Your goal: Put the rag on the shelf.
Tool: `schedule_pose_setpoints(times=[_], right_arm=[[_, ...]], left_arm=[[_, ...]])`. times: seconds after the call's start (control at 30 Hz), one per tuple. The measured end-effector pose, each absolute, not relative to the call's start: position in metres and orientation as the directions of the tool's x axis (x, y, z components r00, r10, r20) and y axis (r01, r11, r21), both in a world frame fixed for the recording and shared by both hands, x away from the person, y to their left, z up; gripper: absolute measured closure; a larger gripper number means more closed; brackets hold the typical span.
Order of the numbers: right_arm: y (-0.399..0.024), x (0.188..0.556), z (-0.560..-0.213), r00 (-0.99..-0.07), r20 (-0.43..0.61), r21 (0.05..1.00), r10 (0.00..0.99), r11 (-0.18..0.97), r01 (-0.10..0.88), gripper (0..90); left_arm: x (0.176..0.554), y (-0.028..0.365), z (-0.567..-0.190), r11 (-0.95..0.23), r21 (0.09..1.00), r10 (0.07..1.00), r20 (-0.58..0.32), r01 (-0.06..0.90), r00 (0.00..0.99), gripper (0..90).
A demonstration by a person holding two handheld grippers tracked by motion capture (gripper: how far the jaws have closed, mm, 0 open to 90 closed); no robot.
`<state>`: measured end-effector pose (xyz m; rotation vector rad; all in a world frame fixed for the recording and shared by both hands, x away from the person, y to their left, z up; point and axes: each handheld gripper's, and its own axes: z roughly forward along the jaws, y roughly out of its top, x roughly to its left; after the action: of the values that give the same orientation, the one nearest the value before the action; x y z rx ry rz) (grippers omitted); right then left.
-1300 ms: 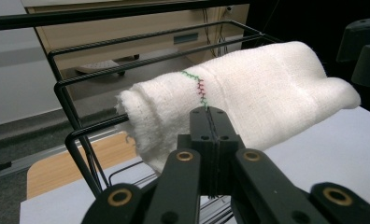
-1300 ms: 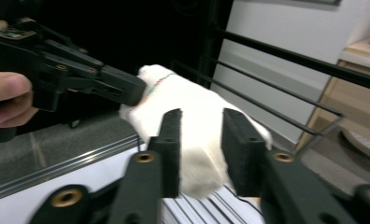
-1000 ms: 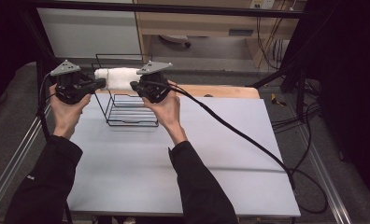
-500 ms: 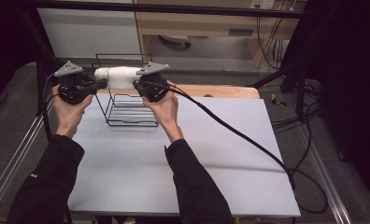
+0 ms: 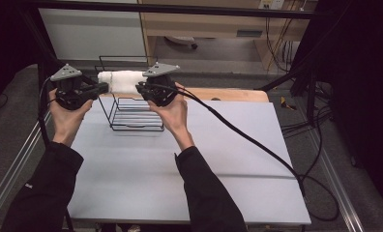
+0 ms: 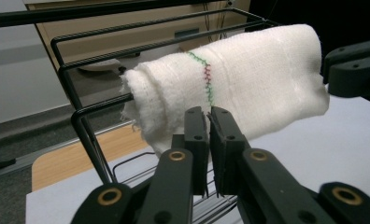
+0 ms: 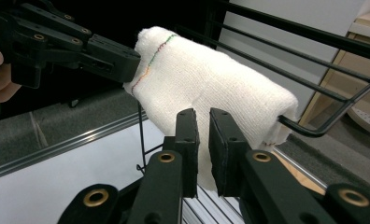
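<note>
Cloth: a white woven cloth [image 5: 120,80], rolled or folded into a thick bundle, hangs over the top bars of a black wire rack [image 5: 134,112]. In the left gripper view the cloth [image 6: 230,88] shows a fine knit texture, a fraying edge at its near end and a short line of green and red stitching across its upper face. In the right gripper view the cloth [image 7: 206,88] shows the same coloured stitching near its far end, and its lower edge hangs down behind the jaws.
Where it is: up at the rack's top rails, above the counter [image 5: 189,159], between the two tools.
Rack: thin black bars, open frame, standing on the far left part of the pale counter; in the left gripper view the rack [image 6: 80,126] has its rails passing under and behind the cloth.
Left tool: the left tool [image 5: 101,88] is held in the person's left hand [image 5: 66,113] at the cloth's left end; its jaws sit almost together, gripping the cloth's lower edge.
Right tool: the right tool [image 5: 140,88] is held in the right hand [image 5: 172,113] at the cloth's right end; its jaws stand a narrow gap apart with cloth between them, clamped on its lower edge.
Sleeves: dark, entering from the bottom.
</note>
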<state>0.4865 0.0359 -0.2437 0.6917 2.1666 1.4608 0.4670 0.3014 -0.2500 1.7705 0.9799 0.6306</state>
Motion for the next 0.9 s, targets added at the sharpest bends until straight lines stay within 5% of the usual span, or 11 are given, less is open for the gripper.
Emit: schedule_pose_setpoints(times=[0.37, 0.9], right_arm=[[0.003, 0.47, -0.245, -0.783, -0.016, 0.931, 0.622, 0.295, 0.216, 60.9], [-0.075, 0.446, -0.28, -0.734, 0.042, 0.911, 0.678, 0.276, 0.306, 21.3]], left_arm=[[0.447, 0.303, -0.266, -0.238, 0.901, 0.828, -0.006, 0.361, 0.561, 60.9], [0.417, 0.295, -0.325, -0.266, 0.88, 0.792, -0.033, 0.393, 0.61, 28.2]])
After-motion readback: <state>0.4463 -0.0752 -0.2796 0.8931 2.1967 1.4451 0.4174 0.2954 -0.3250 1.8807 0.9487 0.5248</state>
